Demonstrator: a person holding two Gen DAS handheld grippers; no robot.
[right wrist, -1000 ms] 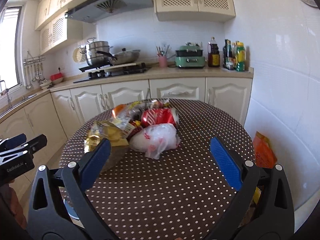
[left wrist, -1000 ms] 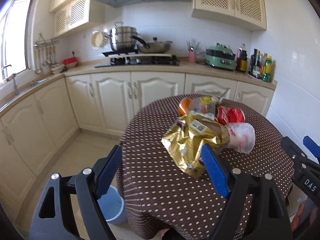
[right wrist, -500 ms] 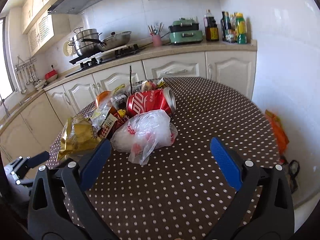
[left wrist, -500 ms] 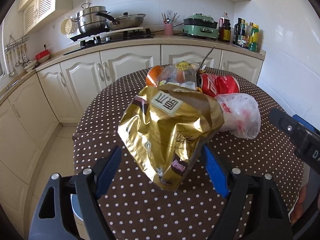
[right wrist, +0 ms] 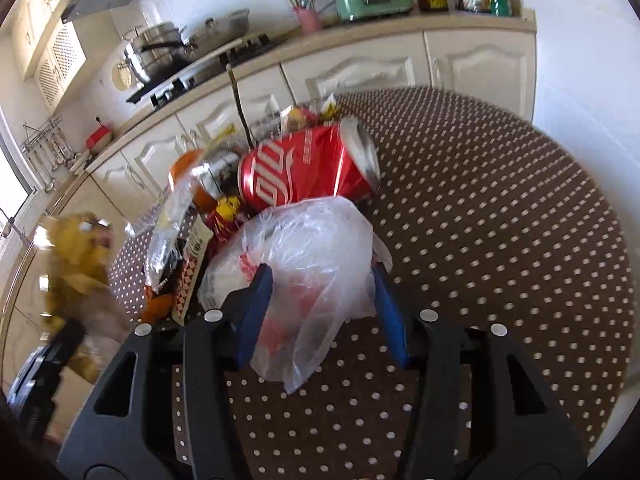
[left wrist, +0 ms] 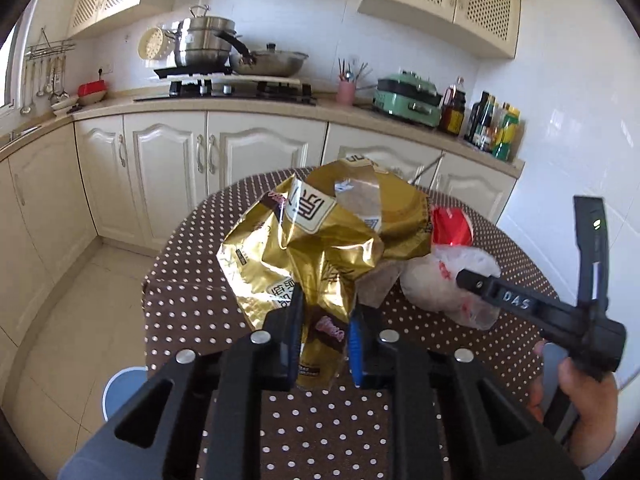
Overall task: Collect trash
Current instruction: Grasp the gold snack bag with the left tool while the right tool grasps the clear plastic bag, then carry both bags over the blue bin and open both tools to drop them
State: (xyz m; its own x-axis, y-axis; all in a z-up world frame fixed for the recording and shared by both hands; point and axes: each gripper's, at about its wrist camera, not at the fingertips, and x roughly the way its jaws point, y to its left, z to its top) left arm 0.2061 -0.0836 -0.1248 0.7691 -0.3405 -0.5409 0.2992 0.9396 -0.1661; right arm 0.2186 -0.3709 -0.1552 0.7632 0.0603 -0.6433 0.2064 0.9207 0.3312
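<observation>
My left gripper (left wrist: 324,320) is shut on a crumpled gold snack bag (left wrist: 320,240) and holds it up over the near left edge of the round dotted table (left wrist: 192,304). In the right wrist view the gold bag (right wrist: 80,256) appears blurred at the far left. My right gripper (right wrist: 322,296) has its blue pads on both sides of a clear crumpled plastic bag (right wrist: 308,264); they touch its sides. Behind it lie a red soda can (right wrist: 308,172) on its side and several wrappers (right wrist: 180,216).
A pale blue bin (left wrist: 124,392) stands on the floor left of the table. Cream cabinets (left wrist: 168,168) and a counter with stove, pots and bottles run behind the table. A white wall (left wrist: 580,160) is on the right. The right-hand tool (left wrist: 560,312) shows beside the plastic bag.
My left gripper has closed on the gold bag and lifted it. My right gripper has moved forward and narrowed around the clear plastic bag.
</observation>
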